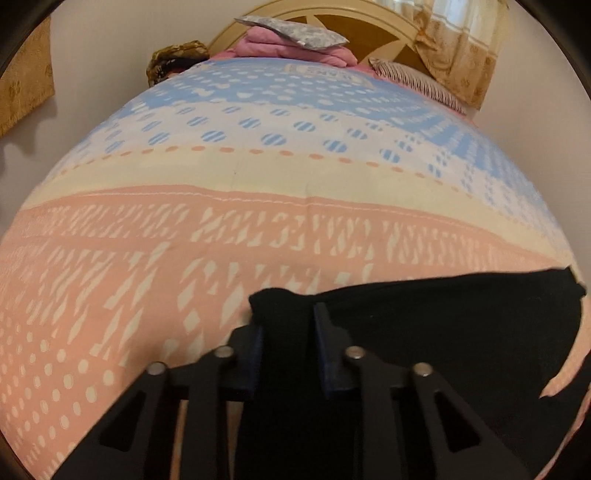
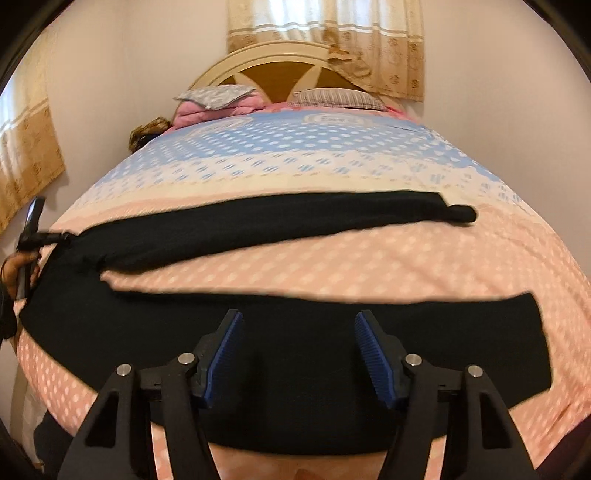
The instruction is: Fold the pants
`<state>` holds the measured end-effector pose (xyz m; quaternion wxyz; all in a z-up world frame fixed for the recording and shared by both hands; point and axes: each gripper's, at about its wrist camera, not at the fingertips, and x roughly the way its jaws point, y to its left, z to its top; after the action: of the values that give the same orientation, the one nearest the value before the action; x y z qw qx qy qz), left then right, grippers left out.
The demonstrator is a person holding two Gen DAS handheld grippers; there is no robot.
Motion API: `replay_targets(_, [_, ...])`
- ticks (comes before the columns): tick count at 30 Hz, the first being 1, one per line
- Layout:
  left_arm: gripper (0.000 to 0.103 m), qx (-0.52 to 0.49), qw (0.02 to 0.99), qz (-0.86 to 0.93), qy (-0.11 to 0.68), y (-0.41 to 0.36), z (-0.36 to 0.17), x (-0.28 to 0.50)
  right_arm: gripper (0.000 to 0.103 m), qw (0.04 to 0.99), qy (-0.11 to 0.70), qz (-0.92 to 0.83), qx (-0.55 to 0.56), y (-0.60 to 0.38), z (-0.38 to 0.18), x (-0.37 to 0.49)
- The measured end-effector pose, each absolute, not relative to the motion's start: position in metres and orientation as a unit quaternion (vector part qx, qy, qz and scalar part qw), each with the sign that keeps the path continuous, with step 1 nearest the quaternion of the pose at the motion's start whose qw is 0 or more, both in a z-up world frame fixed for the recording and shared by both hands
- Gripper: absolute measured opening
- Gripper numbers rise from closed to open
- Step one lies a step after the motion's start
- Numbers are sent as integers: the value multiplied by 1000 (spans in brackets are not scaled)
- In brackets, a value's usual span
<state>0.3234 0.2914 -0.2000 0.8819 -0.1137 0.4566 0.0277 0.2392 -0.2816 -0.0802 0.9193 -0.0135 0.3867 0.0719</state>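
Our left gripper pinches the black pants at the bedspread's left edge; our right gripper hangs open above the near leg.

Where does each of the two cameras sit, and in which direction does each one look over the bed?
Left wrist: sits on the left gripper, low over the bedspread, facing the headboard; its fingers, shut on the black pants, show.
Right wrist: sits on the right gripper, above the pants, facing the headboard; its open fingers show, and the person's left hand with the left gripper at the left edge.
Both share the pants, bedspread, headboard and pink bedding.
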Motion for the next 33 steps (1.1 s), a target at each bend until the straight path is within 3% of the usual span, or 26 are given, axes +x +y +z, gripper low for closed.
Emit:
replay_targets(3, [24, -136, 882, 18, 451, 300, -202, 327, 64, 916, 397, 53, 7, -324, -73, 273])
replay_targets(12, [24, -127, 888, 24, 442, 296, -207, 329, 42, 899, 435, -24, 47, -436, -63, 394])
replay_targets(22, [25, -134, 893, 22, 428, 297, -210, 326, 42, 880, 462, -10, 110, -482, -83, 506])
replay_targets(33, [25, -138, 892, 19, 430, 297, -212, 328, 42, 848, 523, -22, 84, -488, -134, 569])
